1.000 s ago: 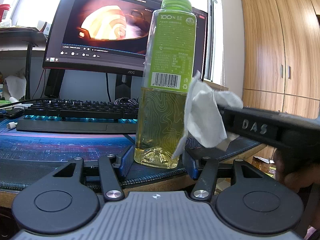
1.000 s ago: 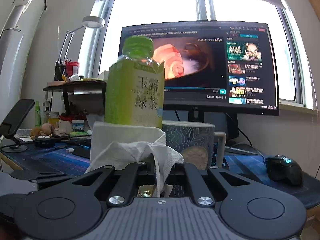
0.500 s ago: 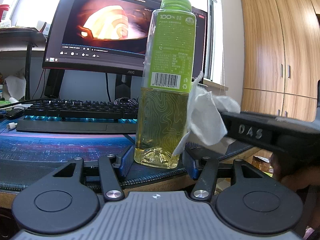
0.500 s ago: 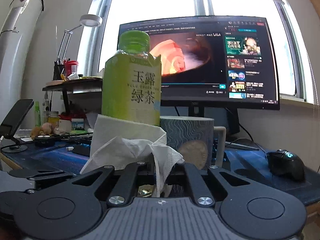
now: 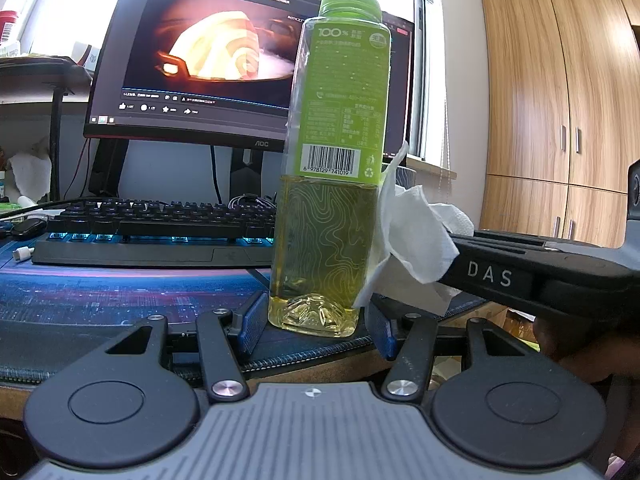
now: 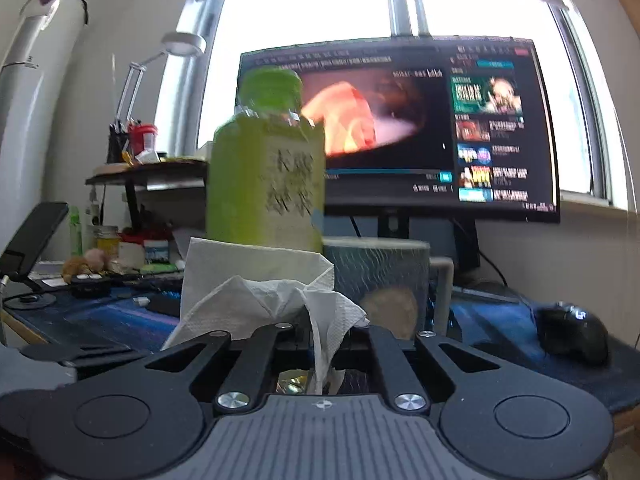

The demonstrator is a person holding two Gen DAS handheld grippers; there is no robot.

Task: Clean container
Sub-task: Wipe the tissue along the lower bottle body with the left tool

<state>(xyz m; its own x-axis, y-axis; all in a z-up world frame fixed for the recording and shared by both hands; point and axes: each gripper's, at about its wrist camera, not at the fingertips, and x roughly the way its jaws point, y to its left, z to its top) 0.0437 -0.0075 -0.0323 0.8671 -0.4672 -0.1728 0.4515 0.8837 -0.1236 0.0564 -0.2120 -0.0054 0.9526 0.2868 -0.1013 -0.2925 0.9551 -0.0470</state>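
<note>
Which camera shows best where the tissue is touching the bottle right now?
The left wrist view. It is sharp and side-on: the tissue in the right gripper presses against the bottle on its lower clear part. In the right wrist view, the tissue hides the contact and the bottle is blurred.

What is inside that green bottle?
The bottle holds clear yellow-green liquid in its lower half, visible below the label. The label hides the upper part; the green cap is on.
</note>
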